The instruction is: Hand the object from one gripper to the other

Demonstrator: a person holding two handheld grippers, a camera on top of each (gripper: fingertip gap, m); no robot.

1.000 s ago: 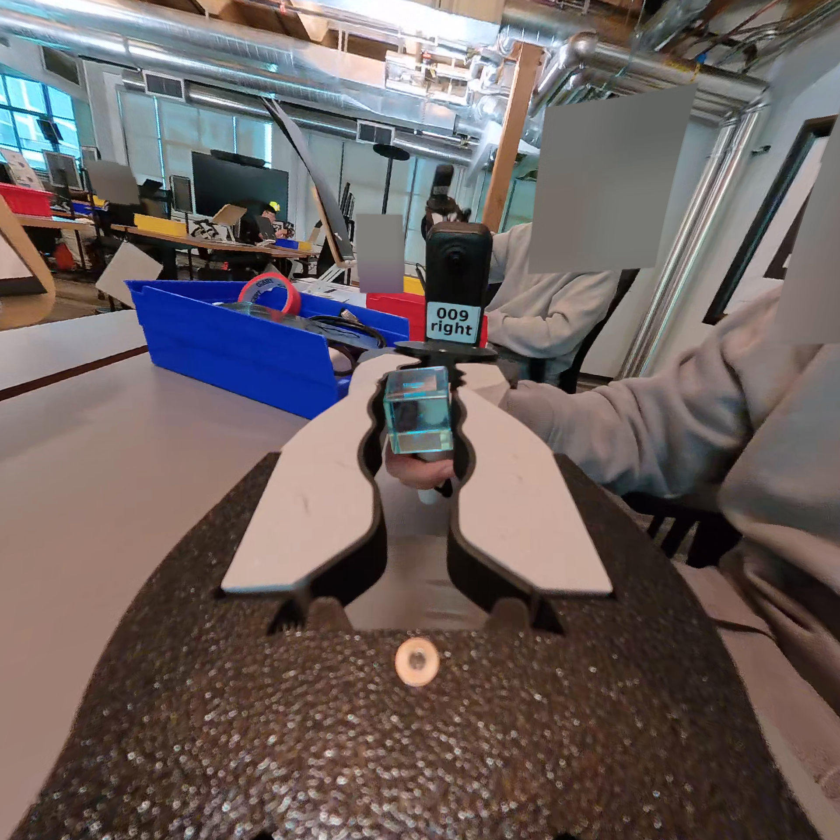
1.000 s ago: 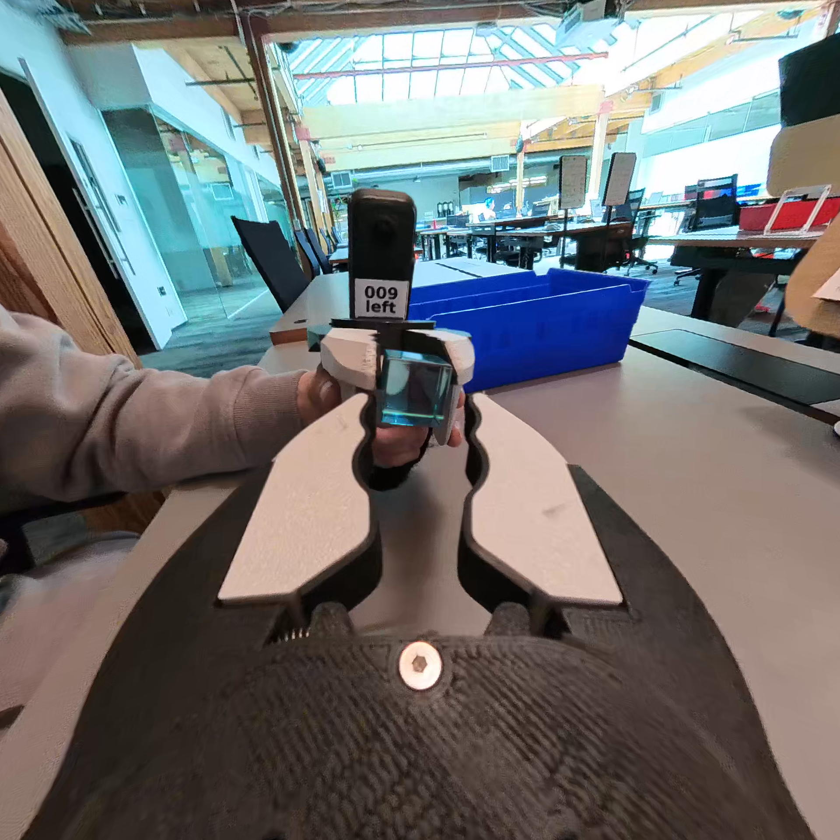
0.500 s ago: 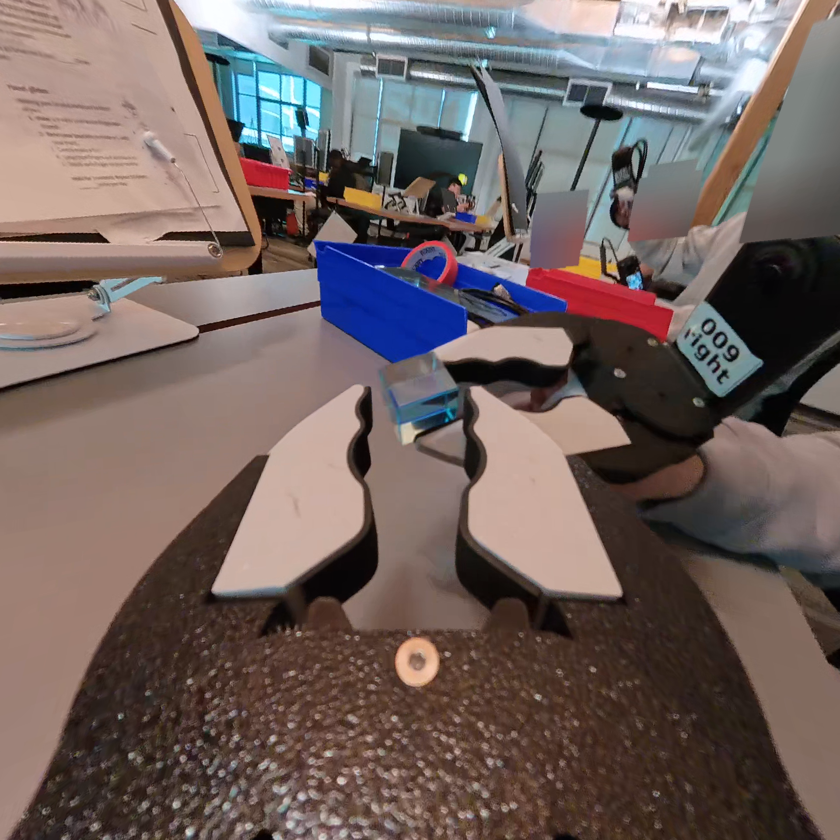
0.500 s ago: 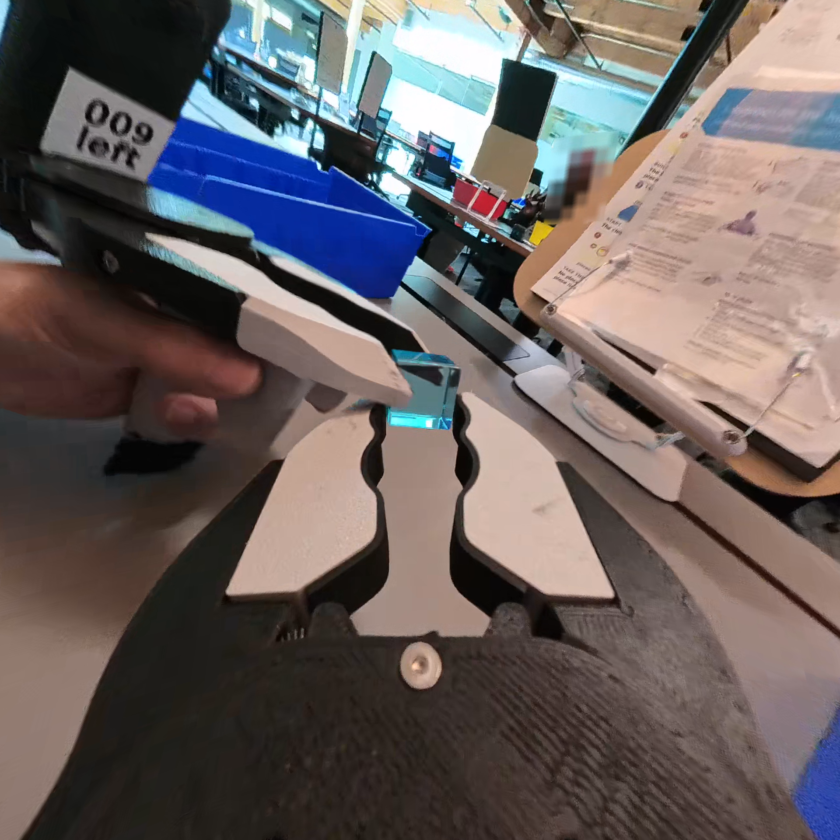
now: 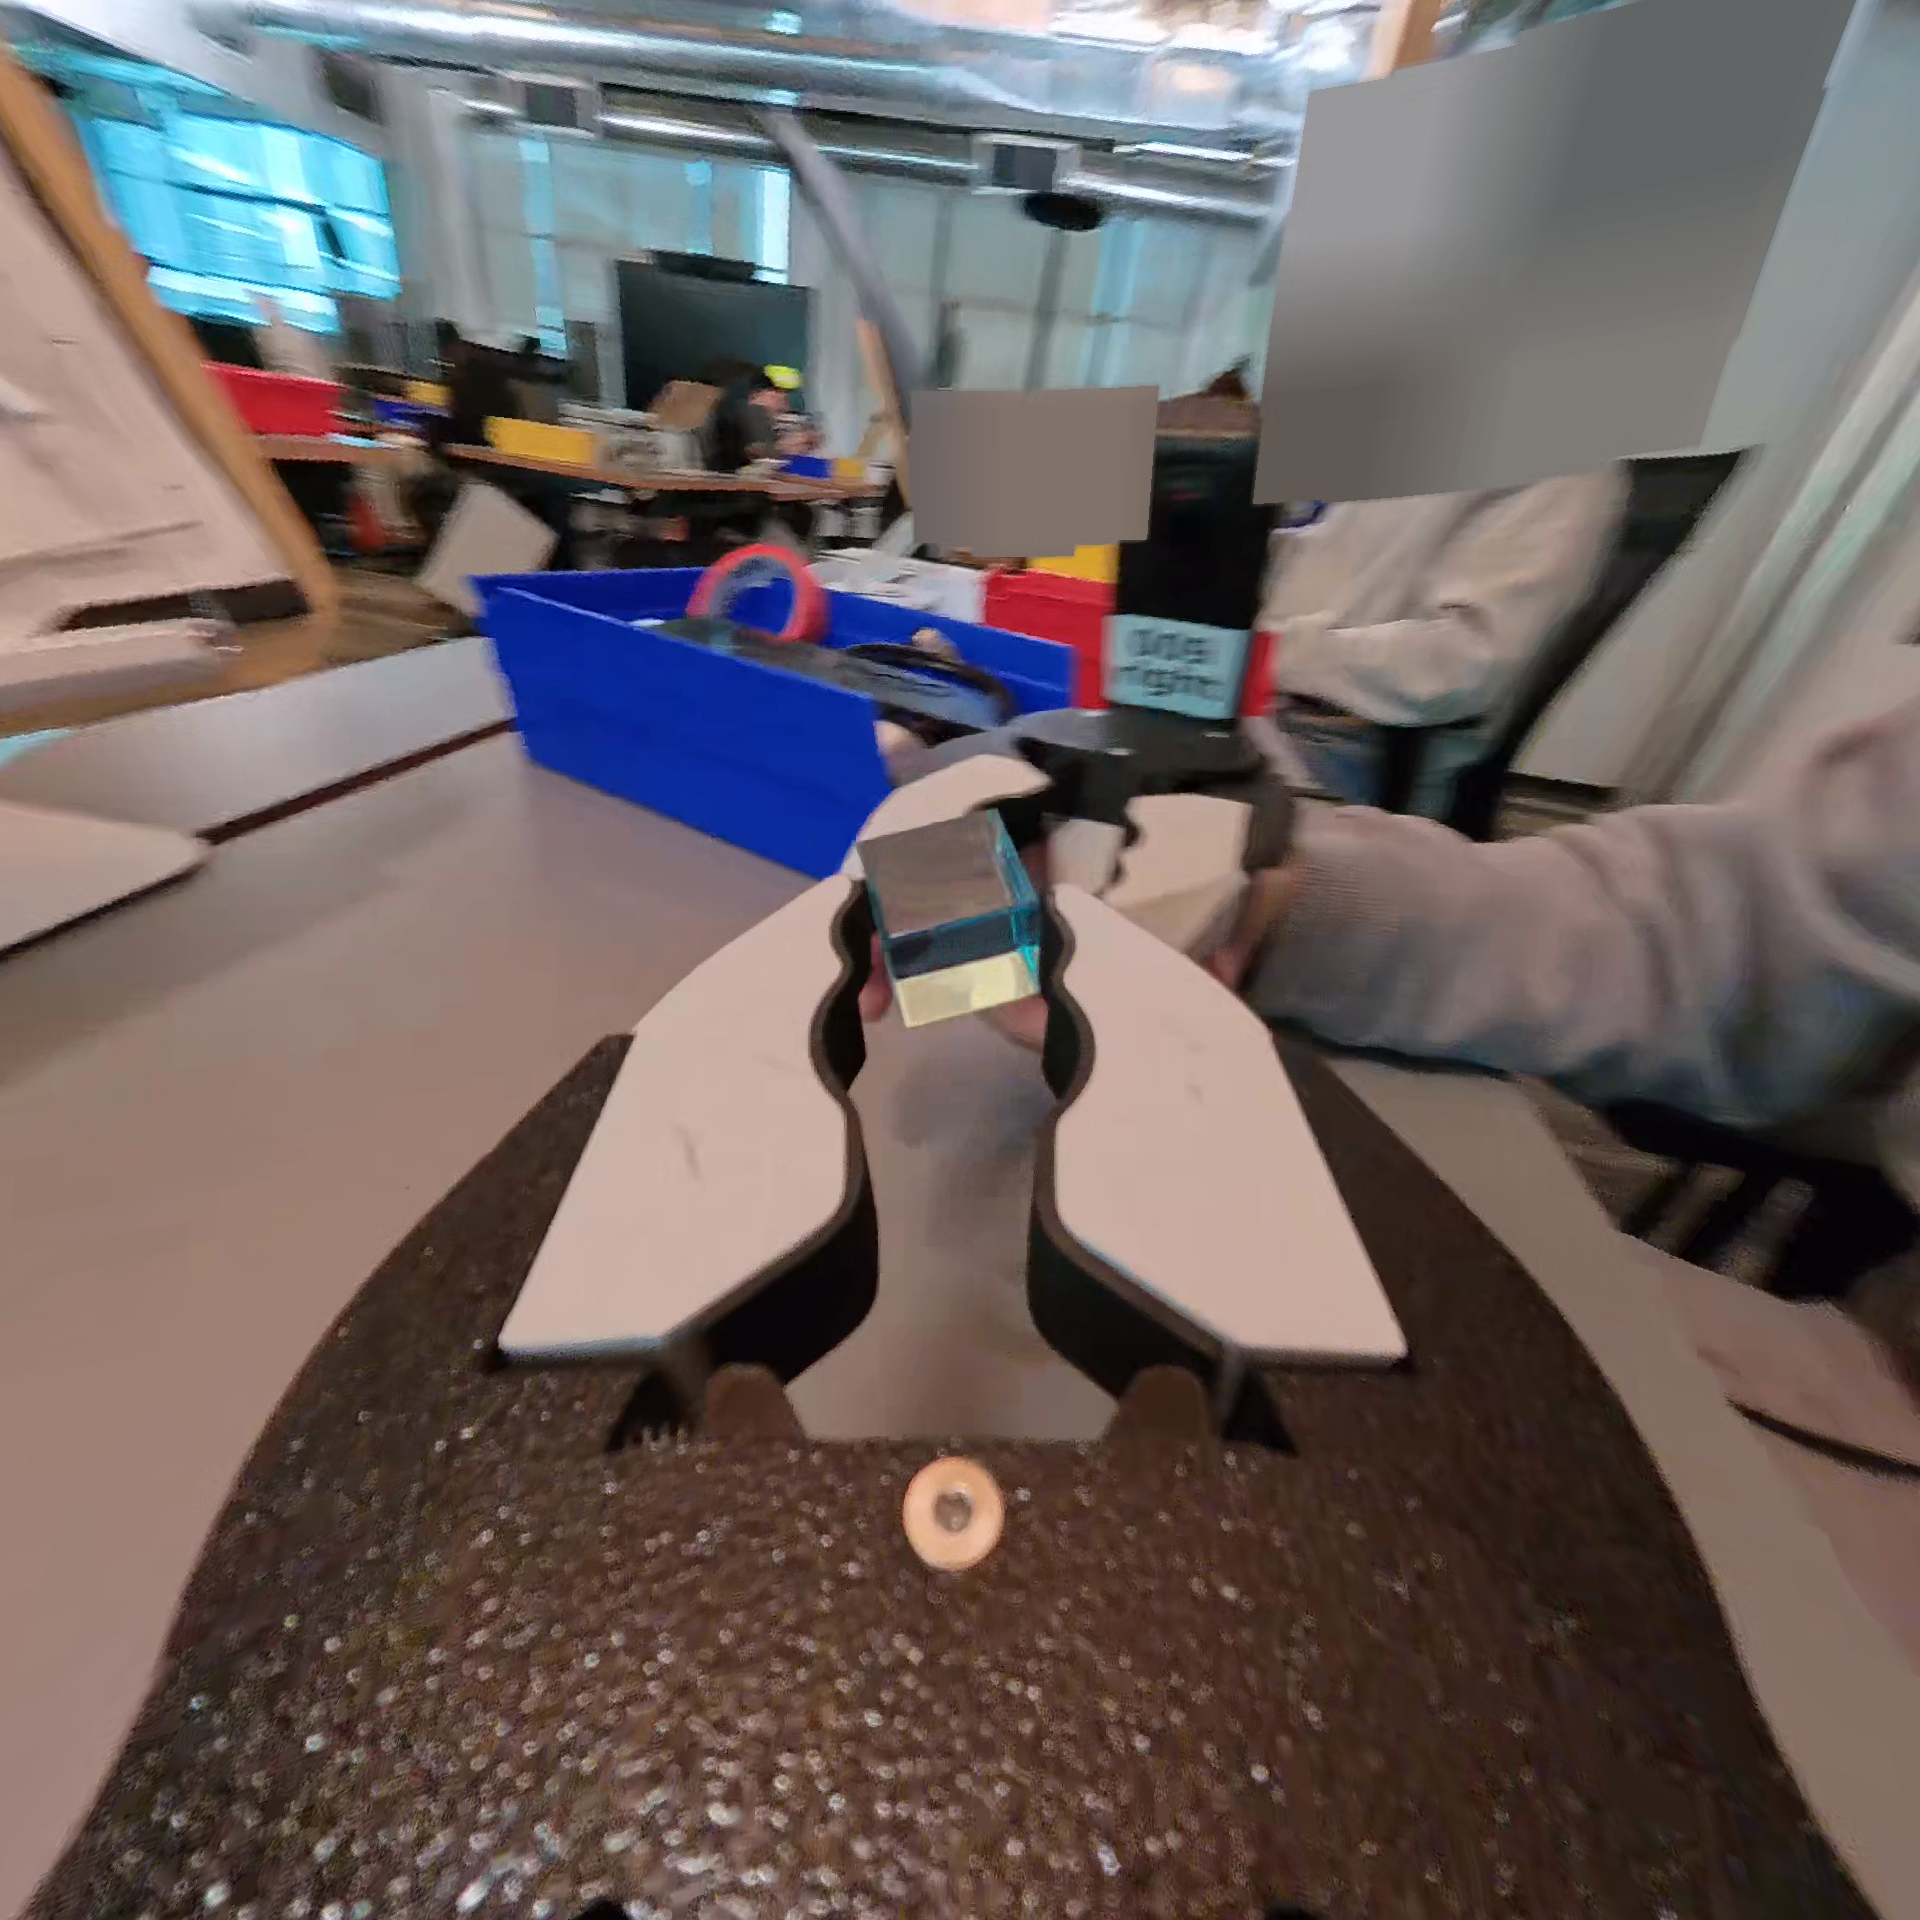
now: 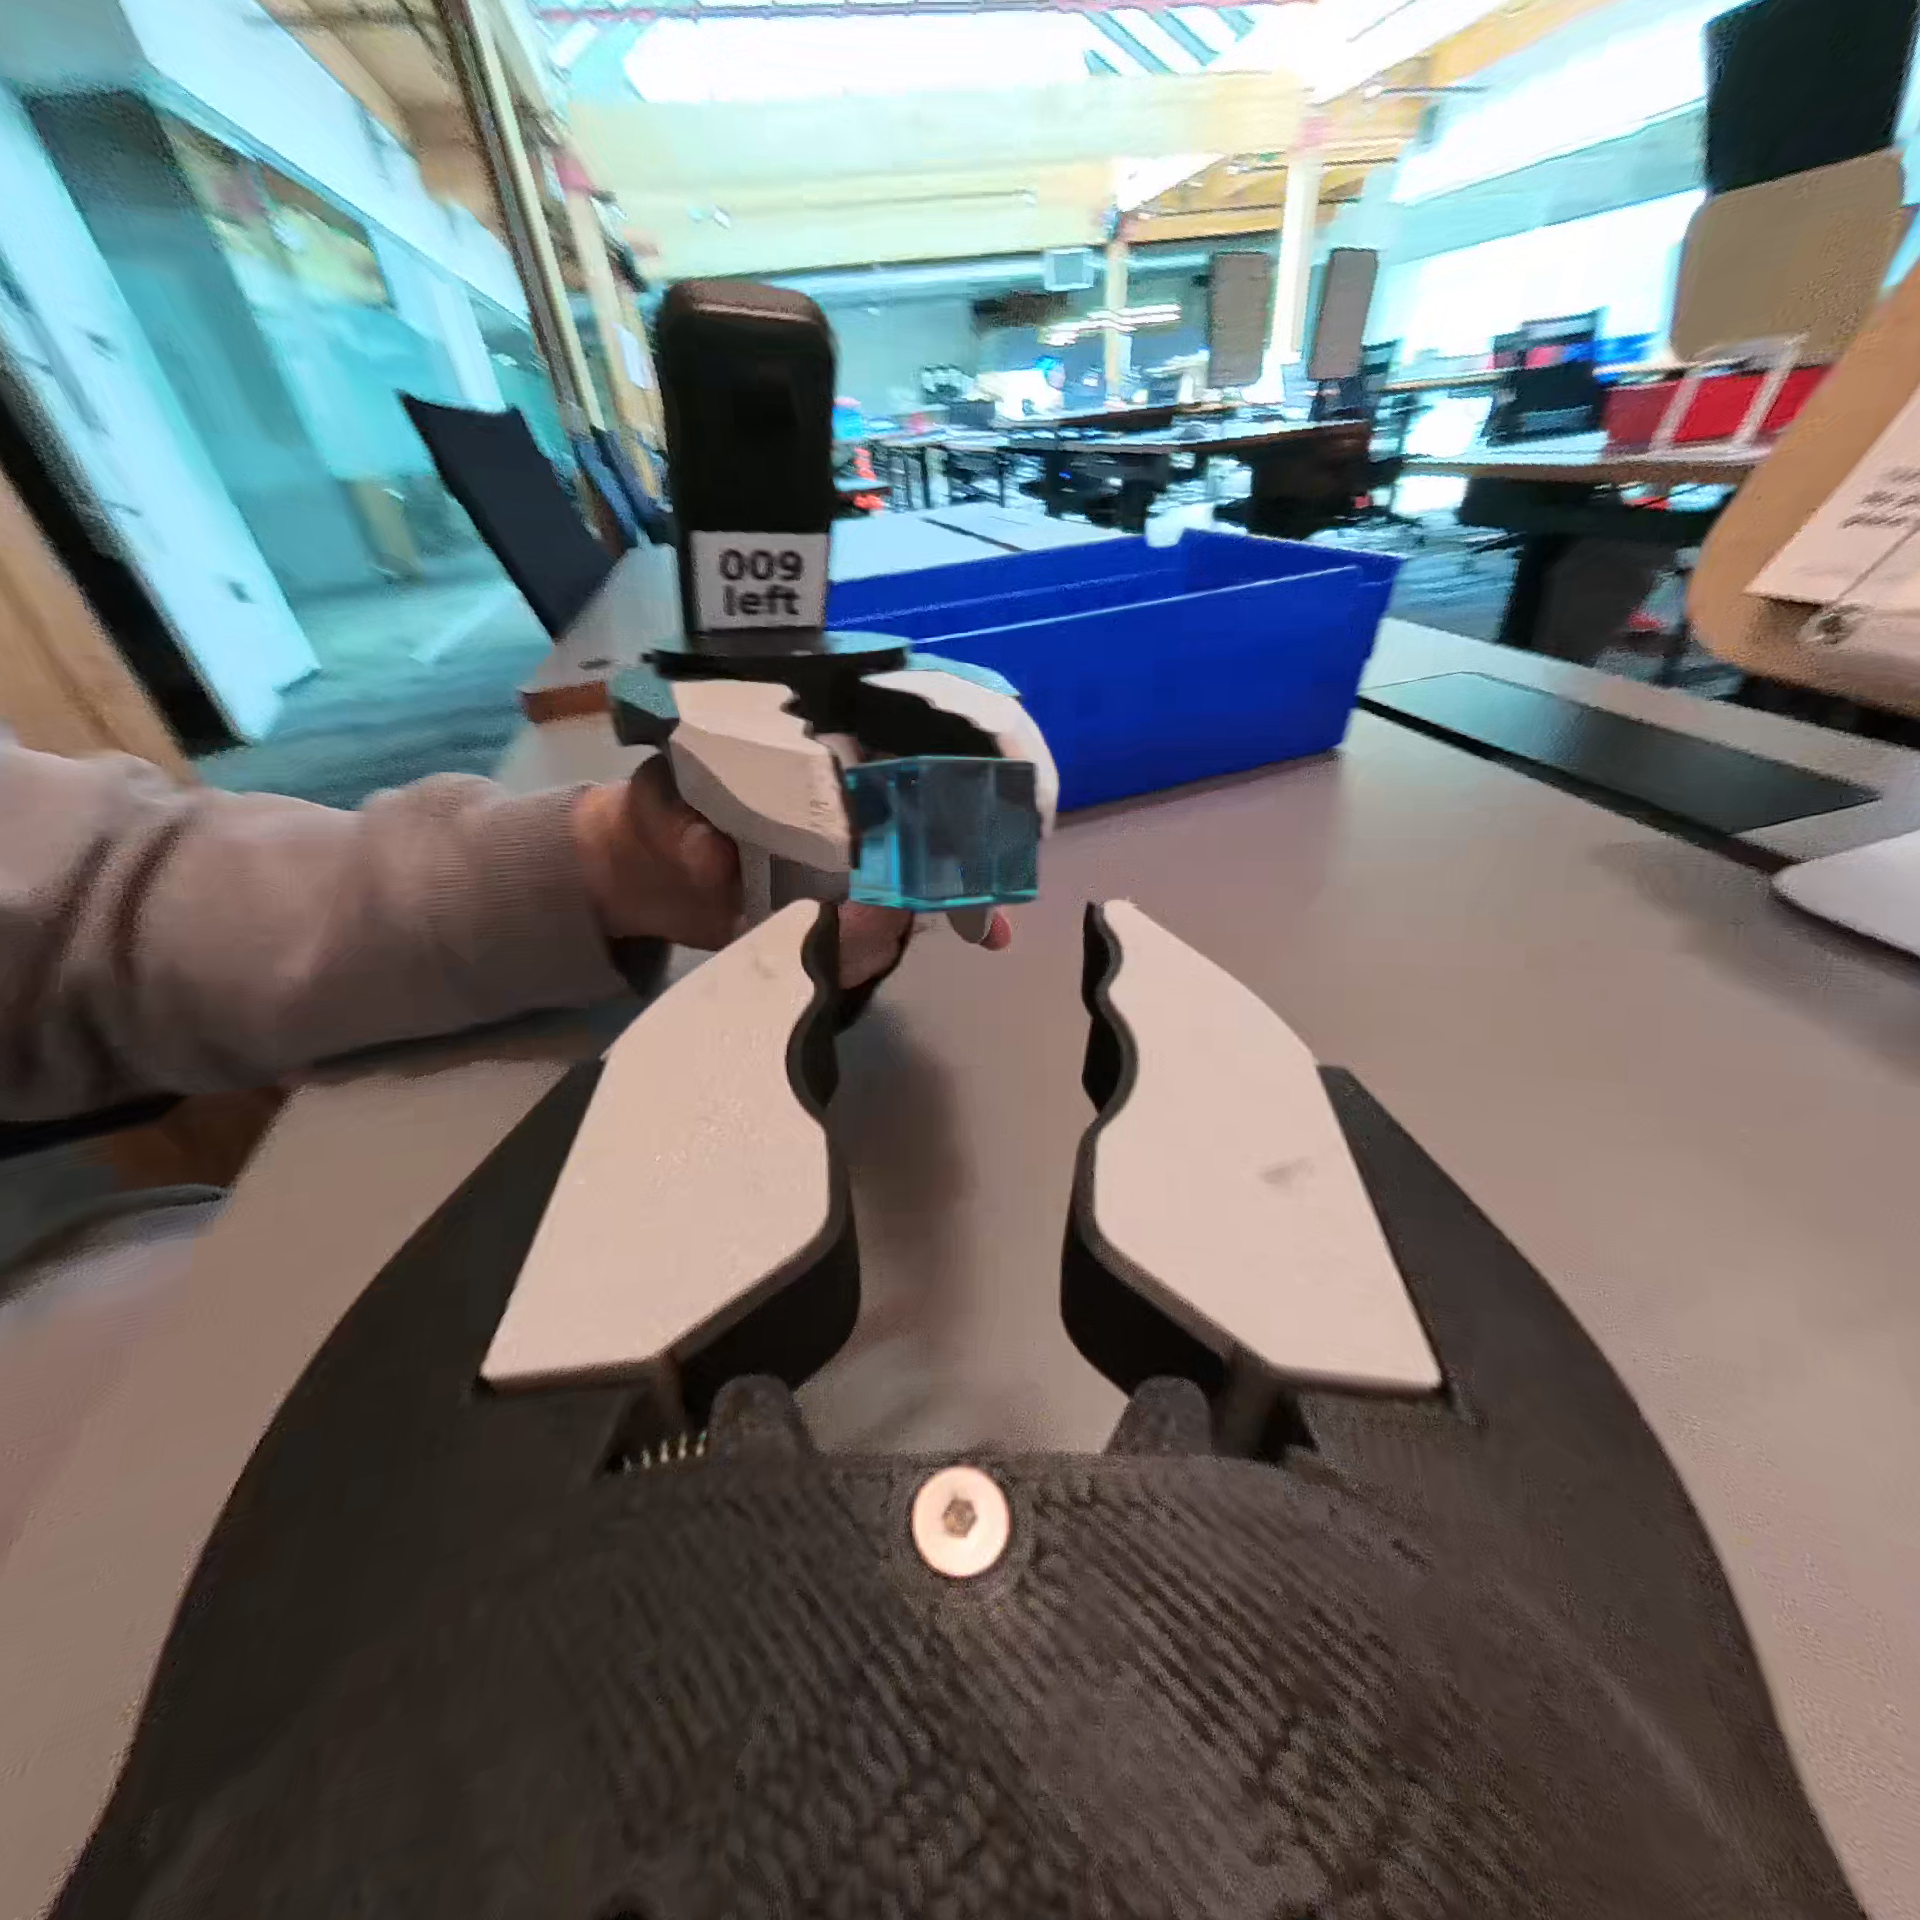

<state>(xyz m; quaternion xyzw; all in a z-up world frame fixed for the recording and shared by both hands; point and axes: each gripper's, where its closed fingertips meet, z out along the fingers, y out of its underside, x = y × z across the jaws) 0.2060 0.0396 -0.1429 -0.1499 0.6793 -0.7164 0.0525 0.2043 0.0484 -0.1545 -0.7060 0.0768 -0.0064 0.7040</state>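
A clear cube with blue edges (image 5: pixel 951 914) sits between the fingertips of my left gripper (image 5: pixel 948 940), which is shut on it above the grey table (image 5: pixel 312 987). In the right wrist view the cube (image 6: pixel 940 831) is held by the left gripper's white fingers (image 6: pixel 769 790), just beyond my right gripper (image 6: pixel 951 925). My right gripper is open and empty, with its jaws wider than the cube and not touching it. In the left wrist view the right gripper (image 5: pixel 1060 831) faces me just behind the cube, partly hidden by it.
A blue bin (image 5: pixel 686 717) with a red tape roll (image 5: pixel 758 592) stands on the table behind the grippers; it also shows in the right wrist view (image 6: pixel 1143 675). A paper stand (image 6: pixel 1818 499) is at the right. A person's grey sleeve (image 5: pixel 1558 935) reaches in from the right. The tips of both grippers are at nearly the same place.
My right gripper has opened wider and drawn back off the cube. Both grippers have swung back to face each other, level. The cube has stayed in the left gripper.
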